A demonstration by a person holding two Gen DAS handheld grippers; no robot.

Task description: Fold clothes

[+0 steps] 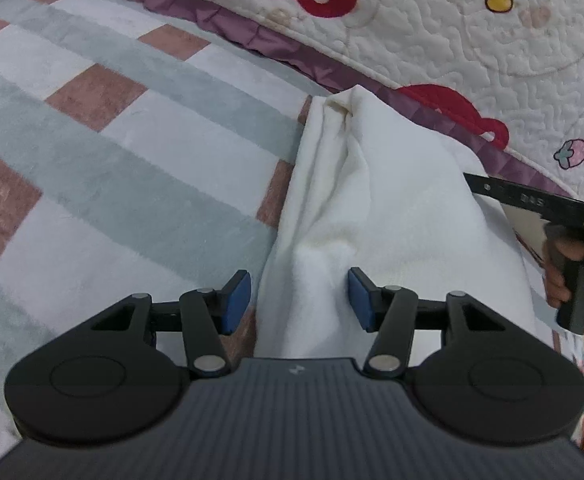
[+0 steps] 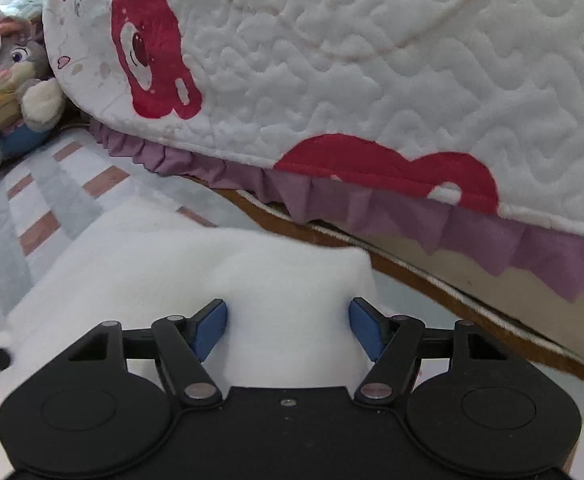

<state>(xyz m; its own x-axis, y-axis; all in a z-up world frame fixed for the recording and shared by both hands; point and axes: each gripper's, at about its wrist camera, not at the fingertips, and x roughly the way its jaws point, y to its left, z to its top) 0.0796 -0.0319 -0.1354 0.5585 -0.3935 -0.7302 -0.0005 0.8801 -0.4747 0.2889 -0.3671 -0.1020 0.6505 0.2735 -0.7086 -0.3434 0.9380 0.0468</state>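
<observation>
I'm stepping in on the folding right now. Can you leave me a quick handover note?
Left gripper: jaws open over a raised fold of the white garment, pads apart from the cloth, nothing held.
Right gripper: jaws open over the white garment's near edge, nothing gripped as far as the view shows.
The garment lies on the checked rug, beside the bed's quilt and purple frill. A plush toy sits farther along the rug.
Done: the garment looks gathered into a long, partly folded strip.
Left: probably flatten the creases and finish the folds.
</observation>
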